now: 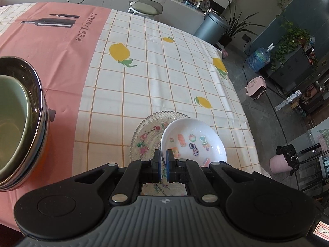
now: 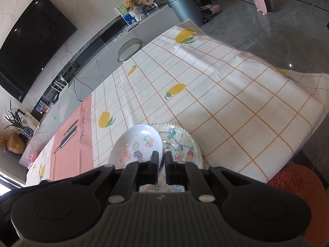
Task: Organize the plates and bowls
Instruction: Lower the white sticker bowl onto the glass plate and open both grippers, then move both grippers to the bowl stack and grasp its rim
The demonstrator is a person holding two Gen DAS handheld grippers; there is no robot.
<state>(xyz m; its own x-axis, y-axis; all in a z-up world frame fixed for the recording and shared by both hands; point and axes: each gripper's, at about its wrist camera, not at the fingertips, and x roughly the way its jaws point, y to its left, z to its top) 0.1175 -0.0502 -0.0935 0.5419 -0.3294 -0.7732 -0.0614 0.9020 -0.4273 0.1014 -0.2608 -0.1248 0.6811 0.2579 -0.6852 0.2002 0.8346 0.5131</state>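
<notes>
A white plate with cartoon stickers (image 1: 193,140) is tilted over a clear glass plate with a beaded rim (image 1: 148,135) on the table. My left gripper (image 1: 163,156) is shut on the white plate's left rim. In the right wrist view my right gripper (image 2: 161,158) is shut on the white plate's (image 2: 135,144) right rim, with the glass plate (image 2: 185,144) beside and under it. A green bowl (image 1: 12,131) sits nested inside a steel bowl (image 1: 35,94) at the left edge of the left wrist view.
The table carries a cloth with a lemon grid pattern (image 1: 164,65) and a pink panel (image 1: 57,47). A stool (image 1: 146,7) stands beyond the far edge. The table's right edge drops to the floor, with a bin (image 1: 211,26) and a pink heater (image 1: 257,88).
</notes>
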